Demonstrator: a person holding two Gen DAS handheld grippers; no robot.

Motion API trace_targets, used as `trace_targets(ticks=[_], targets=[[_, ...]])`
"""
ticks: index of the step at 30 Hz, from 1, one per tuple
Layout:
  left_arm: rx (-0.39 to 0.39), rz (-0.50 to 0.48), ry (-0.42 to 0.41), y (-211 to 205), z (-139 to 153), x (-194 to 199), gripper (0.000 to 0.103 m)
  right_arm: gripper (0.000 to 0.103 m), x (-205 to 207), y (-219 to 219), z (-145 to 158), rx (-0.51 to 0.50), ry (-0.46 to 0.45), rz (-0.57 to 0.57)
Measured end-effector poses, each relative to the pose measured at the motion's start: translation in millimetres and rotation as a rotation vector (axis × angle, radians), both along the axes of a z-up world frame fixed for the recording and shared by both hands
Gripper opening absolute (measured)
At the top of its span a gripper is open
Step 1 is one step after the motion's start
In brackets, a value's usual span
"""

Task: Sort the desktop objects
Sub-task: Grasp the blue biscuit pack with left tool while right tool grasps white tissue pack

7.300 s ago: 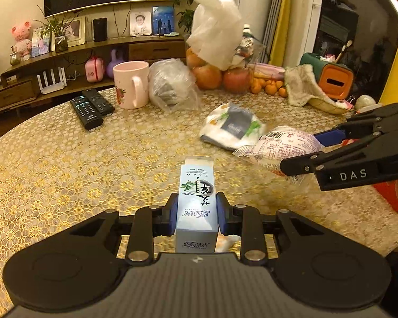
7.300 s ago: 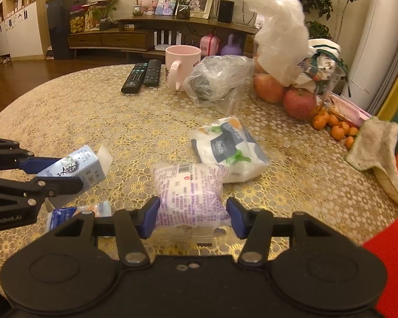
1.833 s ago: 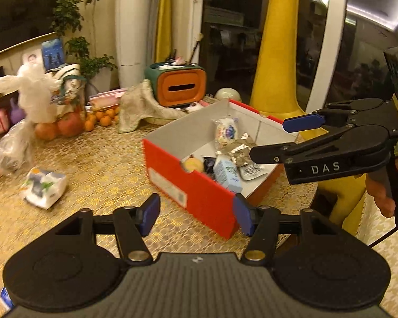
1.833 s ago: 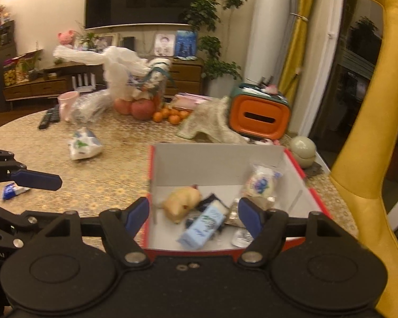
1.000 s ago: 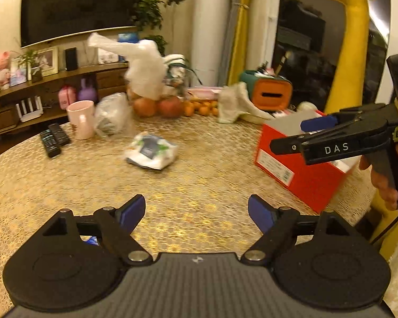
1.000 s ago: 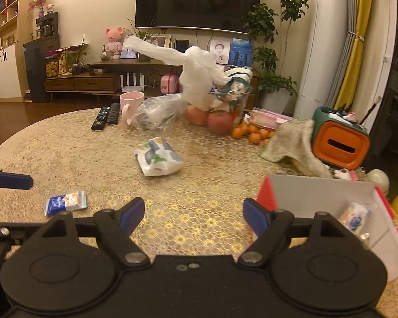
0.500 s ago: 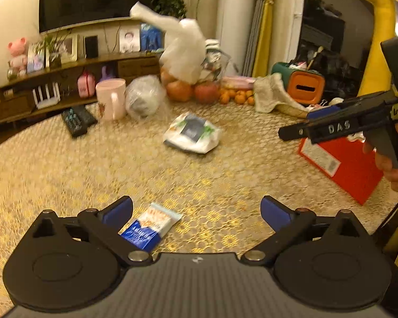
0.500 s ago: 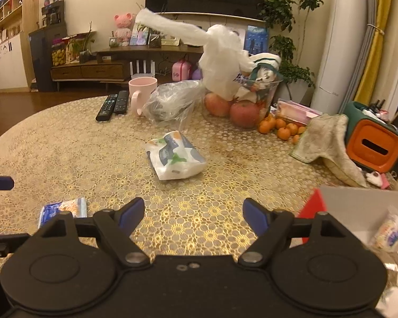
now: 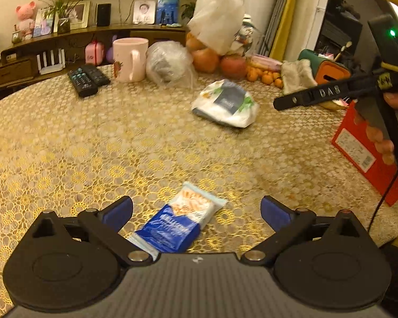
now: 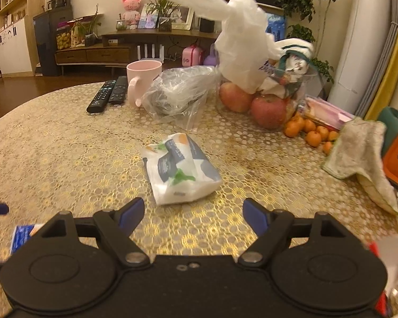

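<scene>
A small blue and white snack packet lies flat on the gold patterned tablecloth, between the wide open jaws of my left gripper; the pads do not touch it. A white pouch with grey and green print lies just beyond my right gripper, which is open and holds nothing. That pouch also shows in the left wrist view, with my right gripper hovering to its right. The red box stands at the table's right edge. The snack packet peeks out at lower left of the right wrist view.
At the back stand a pink mug, two remotes, a clear plastic bag, a fruit bowl under a white bag and small oranges. A cloth and an orange-green box lie right.
Both grippers swung left from the red box and sank toward the table. The left jaws opened wider and now straddle the snack packet; the white pouch came close before the right gripper.
</scene>
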State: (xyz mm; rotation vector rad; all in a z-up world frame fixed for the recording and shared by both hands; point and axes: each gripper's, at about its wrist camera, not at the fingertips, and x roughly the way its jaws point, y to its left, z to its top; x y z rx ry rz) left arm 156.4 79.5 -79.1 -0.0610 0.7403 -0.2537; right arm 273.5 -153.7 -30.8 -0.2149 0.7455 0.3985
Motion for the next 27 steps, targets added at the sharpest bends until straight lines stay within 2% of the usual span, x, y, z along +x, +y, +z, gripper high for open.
trace_targets(ticks=[8,16,21,27], targets=[[0.036,-0.012,0.025,5,-19,14,0.103,0.081,47,24,-23,-0.019,0.011,0.044],[0.079,-0.045,0.016,1,-29,19,0.102,0.081,84,35,-43,-0.019,0.036,0.045],[0.108,-0.058,-0.007,-4,-32,18,0.102,0.082,94,37,-57,-0.017,0.06,0.049],[0.147,-0.055,-0.024,-7,-33,16,0.096,0.081,95,37,-64,0.021,0.086,0.041]])
